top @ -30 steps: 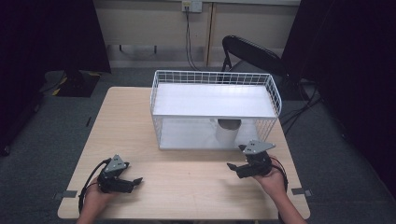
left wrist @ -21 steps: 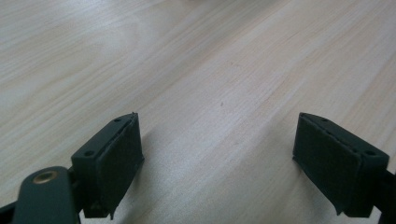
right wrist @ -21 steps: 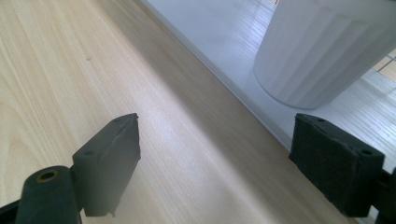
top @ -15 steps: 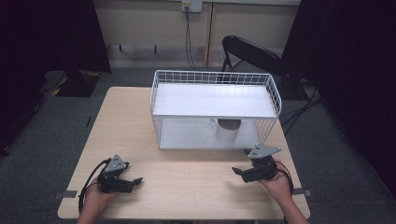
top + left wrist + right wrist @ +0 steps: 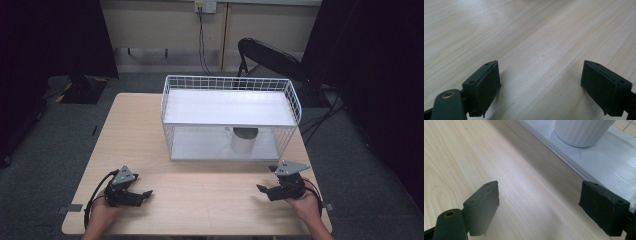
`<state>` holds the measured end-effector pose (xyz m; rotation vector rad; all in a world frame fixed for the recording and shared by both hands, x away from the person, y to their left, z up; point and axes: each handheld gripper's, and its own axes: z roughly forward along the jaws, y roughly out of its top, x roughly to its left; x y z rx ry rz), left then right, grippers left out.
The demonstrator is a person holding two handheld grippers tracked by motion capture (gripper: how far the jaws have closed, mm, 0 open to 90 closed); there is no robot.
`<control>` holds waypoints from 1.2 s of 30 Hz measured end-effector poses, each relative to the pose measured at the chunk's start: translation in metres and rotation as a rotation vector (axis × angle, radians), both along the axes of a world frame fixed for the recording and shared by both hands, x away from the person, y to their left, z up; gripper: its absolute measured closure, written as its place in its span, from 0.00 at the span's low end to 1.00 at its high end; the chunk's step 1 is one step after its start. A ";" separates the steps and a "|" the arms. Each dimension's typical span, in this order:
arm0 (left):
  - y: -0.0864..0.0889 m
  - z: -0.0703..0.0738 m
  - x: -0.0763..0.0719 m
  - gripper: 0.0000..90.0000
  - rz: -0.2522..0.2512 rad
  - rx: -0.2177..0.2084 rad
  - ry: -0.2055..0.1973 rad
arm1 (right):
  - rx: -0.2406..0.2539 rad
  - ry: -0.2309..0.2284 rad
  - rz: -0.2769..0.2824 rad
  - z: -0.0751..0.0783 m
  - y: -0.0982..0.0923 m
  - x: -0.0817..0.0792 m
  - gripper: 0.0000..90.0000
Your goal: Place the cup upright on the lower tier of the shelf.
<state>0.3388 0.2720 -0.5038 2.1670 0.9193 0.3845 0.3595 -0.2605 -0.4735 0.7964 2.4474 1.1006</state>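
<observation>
Nearest the person, both grippers sit low over the front edge of the wooden table (image 5: 200, 200). The left gripper (image 5: 142, 194) is at about seven o'clock on the tabletop, its jaws spread wide with nothing between them; in the left gripper view the two black pads (image 5: 486, 86) frame bare wood grain. The right gripper (image 5: 263, 190) is at about five o'clock, jaws likewise released and empty, pointing in towards the middle of the table.

Beyond them, across a bare strip of wood, stands the white wire rack (image 5: 230, 82), open along its front. On its lower shelf (image 5: 200, 145), towards the right, stands a white ribbed cup (image 5: 244, 141), upright, under the solid upper shelf (image 5: 227, 107). In the right gripper view the cup (image 5: 581, 131) is at about one o'clock from the jaws, just past the shelf's front lip.

The cup looks like the thing to go for, and the right gripper is the nearer one. To do it well, I'd say it should swing towards twelve o'clock, stay low enough to pass under the upper shelf, keep the jaws wide until they straddle the cup's sides, then close gently on the ribbed wall.

Room is tight overhead and at the wire side at three o'clock; the front opening is free. The table's centre and left are open for setting things down.
</observation>
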 end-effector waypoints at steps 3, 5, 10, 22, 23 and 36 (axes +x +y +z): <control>0.000 0.000 0.000 0.17 -0.001 0.001 -0.001 | -0.004 0.003 0.001 -0.003 -0.003 -0.001 0.17; 0.000 0.000 0.000 0.17 -0.001 0.001 -0.001 | -0.007 0.003 0.002 -0.004 -0.005 -0.002 0.17; 0.000 0.000 0.000 0.17 0.001 -0.002 0.002 | -0.009 0.008 -0.004 -0.006 -0.010 -0.004 0.17; 0.000 0.000 0.000 0.17 0.001 -0.002 0.002 | -0.027 0.032 -0.012 -0.020 -0.022 -0.008 0.17; 0.000 0.000 0.000 0.17 0.001 -0.002 0.002 | -0.029 0.033 -0.012 -0.021 -0.023 -0.008 0.17; 0.000 0.000 0.000 0.17 0.001 -0.002 0.002 | -0.030 0.082 0.001 -0.030 -0.025 -0.005 0.14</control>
